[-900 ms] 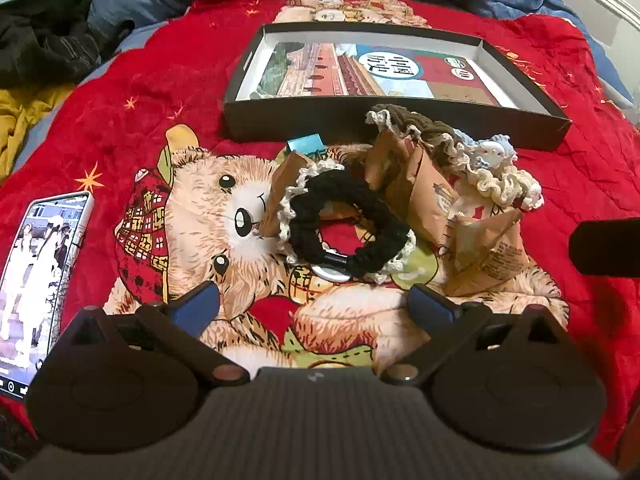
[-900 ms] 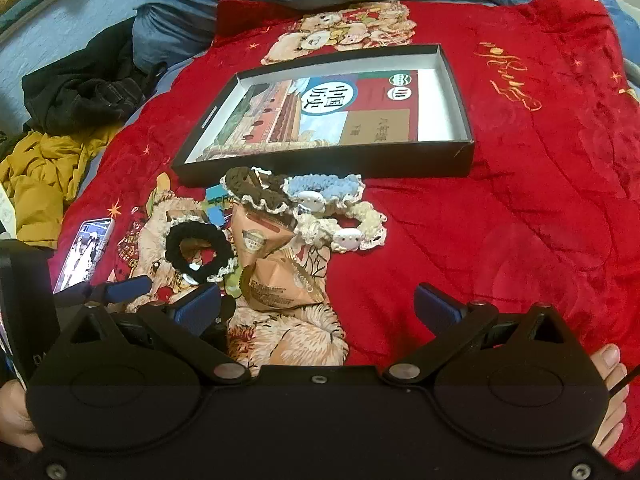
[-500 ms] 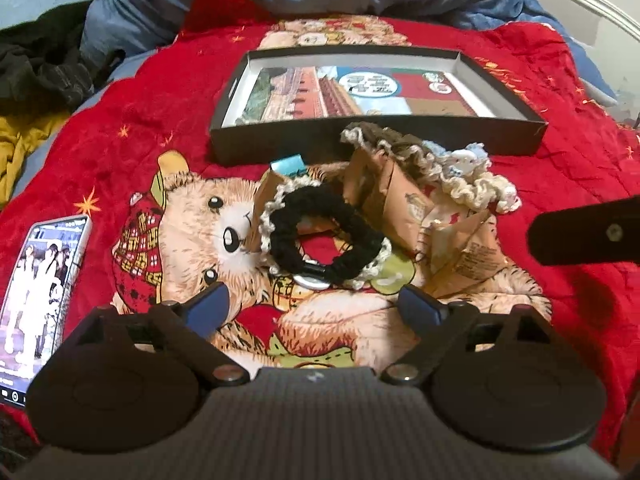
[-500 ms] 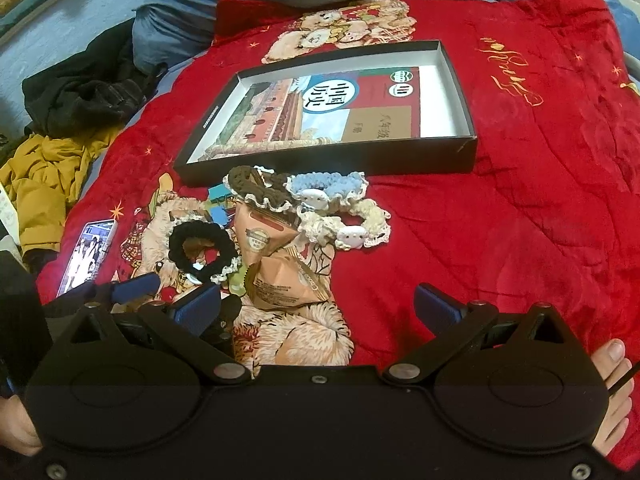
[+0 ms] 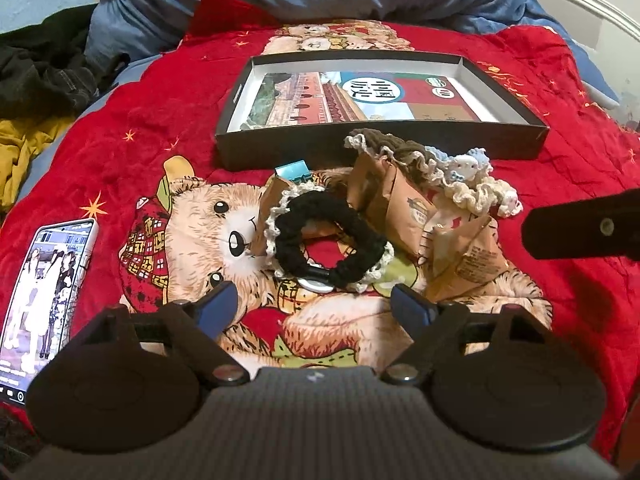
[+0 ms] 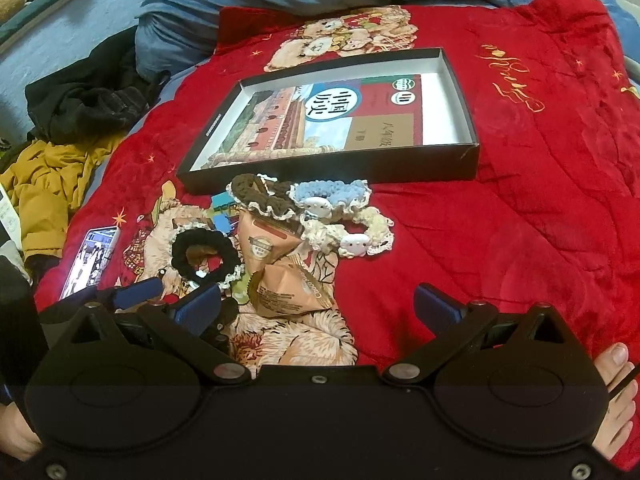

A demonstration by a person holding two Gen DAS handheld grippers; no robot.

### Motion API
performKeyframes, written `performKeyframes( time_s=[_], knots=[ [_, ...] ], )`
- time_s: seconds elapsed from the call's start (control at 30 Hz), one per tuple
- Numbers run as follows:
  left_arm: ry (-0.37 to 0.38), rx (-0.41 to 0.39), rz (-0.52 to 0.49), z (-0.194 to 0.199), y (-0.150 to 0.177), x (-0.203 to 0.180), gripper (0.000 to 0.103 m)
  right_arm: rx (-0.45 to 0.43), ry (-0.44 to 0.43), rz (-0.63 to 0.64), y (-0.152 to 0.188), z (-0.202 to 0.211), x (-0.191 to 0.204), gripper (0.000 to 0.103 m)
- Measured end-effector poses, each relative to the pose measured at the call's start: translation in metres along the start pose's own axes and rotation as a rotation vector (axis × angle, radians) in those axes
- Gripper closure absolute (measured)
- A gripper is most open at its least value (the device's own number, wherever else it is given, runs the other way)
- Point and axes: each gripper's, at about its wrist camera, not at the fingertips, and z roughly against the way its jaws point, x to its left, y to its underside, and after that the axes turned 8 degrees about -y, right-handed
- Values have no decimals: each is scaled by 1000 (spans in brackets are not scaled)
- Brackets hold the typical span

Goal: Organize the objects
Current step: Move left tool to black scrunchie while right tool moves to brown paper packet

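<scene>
1. Left wrist view: left gripper [image 5: 312, 302] wide open, holds nothing, hovers just short of black scrunchie [image 5: 326, 236] on red blanket [image 5: 160, 128].
2. Brown snack packets [image 5: 460, 256] & frilly scrunchies [image 5: 476, 188] lie betw. it & black box [image 5: 380, 148]; book [image 5: 356, 96] inside.
3. Phone [image 5: 48, 280] at left.
4. Right gripper [image 6: 316, 306] wide open, empty, over blanket beside the packets.

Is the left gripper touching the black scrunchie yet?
Apart. The left wrist view shows the left gripper open, blanket visible between its fingertips and the black scrunchie.
</scene>
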Motion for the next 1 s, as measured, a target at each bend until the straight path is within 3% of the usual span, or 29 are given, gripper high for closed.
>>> performKeyframes(
  time_s=[0.43,0.67,1.0],
  knots=[
    [0,-33,6,3,-1,0,13,-16,7,16,0,-4,3,0],
    [-41,-50,20,5,-2,2,13,10,5,11,0,-8,2,0],
    [-65,-58,19,3,-4,1,13,-33,-20,-7,-2,-8,-1,3]
  ],
)
